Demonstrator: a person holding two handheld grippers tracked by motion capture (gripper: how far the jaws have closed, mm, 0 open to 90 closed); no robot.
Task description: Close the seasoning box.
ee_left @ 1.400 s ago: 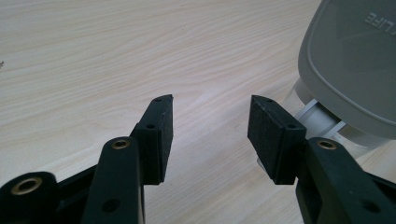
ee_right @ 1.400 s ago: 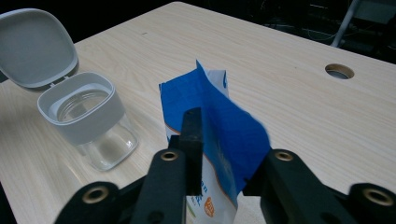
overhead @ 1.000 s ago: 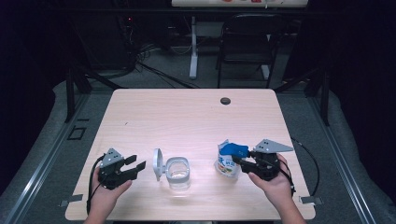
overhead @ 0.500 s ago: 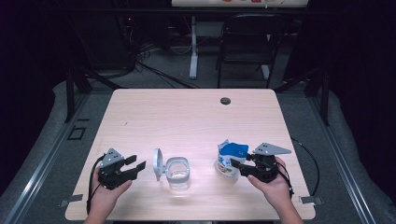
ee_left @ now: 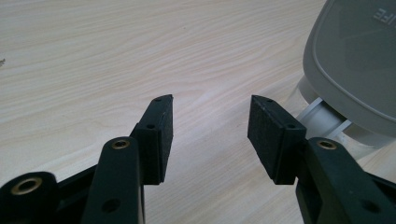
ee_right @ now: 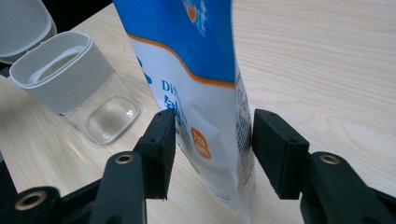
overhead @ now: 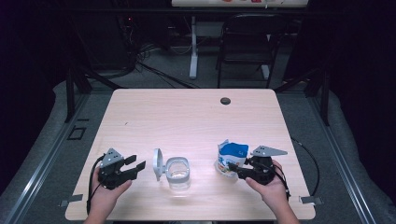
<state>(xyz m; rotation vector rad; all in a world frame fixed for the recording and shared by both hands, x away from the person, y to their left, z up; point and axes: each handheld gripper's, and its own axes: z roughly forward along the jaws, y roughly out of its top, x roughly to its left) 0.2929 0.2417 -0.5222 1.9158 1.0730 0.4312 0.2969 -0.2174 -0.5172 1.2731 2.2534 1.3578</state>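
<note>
Right gripper view: right tool (ee_right: 212,135) jaws just opening, astride pouch (ee_right: 201,93).

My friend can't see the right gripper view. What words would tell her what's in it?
A blue and white pouch stands on a wooden table between the right gripper's two black fingers, which have just been opening. A clear container, lid open, sits beside it.
</note>
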